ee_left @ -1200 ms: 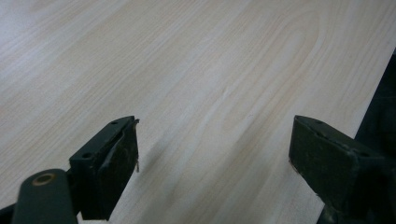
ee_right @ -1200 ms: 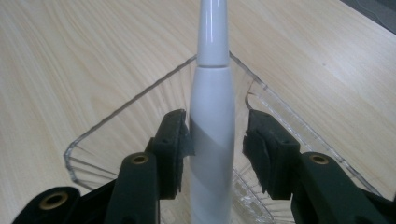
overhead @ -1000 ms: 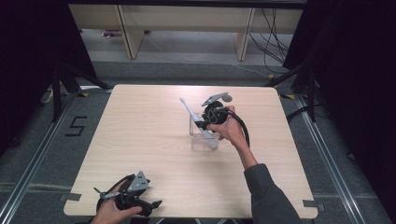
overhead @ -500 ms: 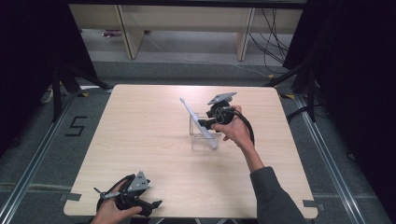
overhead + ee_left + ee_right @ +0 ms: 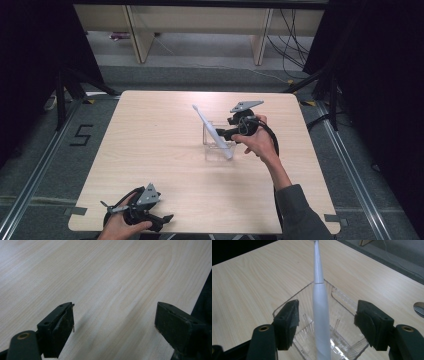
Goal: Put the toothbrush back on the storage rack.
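A white electric toothbrush (image 5: 212, 131) leans inside a clear plastic container (image 5: 212, 151) near the table's middle, its head pointing up and to the far left. My right gripper (image 5: 223, 134) is held just right of the container. In the right gripper view my right gripper (image 5: 328, 308) is open, its jaws on either side of the toothbrush (image 5: 321, 315) without touching it, above the container (image 5: 342, 302). My left gripper (image 5: 161, 219) rests at the table's near left edge. The left gripper view has my left gripper (image 5: 115, 315) open over bare wood, nothing between its jaws.
The light wooden table (image 5: 150, 135) has its front edge right by the left gripper. Dark floor with rails surrounds it, and a wooden shelf unit (image 5: 200, 30) stands beyond the far edge. A cable (image 5: 272, 140) trails from the right gripper along the forearm.
The right hand and gripper have shifted slightly to the right. The toothbrush stays leaning in the container. The left gripper has not moved.
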{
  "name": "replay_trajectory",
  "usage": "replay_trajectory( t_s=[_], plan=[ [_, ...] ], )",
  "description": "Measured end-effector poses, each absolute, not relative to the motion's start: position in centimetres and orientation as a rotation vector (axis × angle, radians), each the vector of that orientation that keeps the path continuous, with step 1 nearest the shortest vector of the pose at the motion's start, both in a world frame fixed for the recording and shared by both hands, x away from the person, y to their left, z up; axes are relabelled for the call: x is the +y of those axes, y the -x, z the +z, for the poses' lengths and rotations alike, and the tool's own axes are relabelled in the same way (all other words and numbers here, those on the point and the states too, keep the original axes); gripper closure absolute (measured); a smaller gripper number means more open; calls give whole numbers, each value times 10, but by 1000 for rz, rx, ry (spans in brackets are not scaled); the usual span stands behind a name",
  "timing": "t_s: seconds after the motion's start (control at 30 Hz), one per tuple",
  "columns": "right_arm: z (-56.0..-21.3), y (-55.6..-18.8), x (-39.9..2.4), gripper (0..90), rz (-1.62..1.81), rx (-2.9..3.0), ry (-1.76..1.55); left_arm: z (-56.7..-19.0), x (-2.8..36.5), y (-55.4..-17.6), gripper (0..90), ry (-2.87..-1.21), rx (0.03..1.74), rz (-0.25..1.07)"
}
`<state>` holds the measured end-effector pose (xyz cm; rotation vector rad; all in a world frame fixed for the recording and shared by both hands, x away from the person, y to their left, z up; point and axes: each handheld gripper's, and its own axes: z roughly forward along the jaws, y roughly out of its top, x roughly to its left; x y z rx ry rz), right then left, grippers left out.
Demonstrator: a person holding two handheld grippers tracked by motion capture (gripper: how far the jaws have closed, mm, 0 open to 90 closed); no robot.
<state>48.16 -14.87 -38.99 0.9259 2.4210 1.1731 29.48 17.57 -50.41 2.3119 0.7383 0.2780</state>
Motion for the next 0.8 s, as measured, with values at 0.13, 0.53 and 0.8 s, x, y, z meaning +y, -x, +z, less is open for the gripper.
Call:
replay_trajectory(
  t_s=[0.13, 0.53, 0.8],
  plan=[
    [-387, -475, -152, 323, 1194, 2405, -949, -504, 176, -295, 151, -2308, 739, 270],
    [-381, -462, -164, 305, 1243, 2365, -962, -505, 176, -296, 151, -2308, 749, 277],
    [-382, -458, -172, 302, 1226, 2360, -933, -506, 177, -296, 152, -2300, 762, 267]
  ],
)
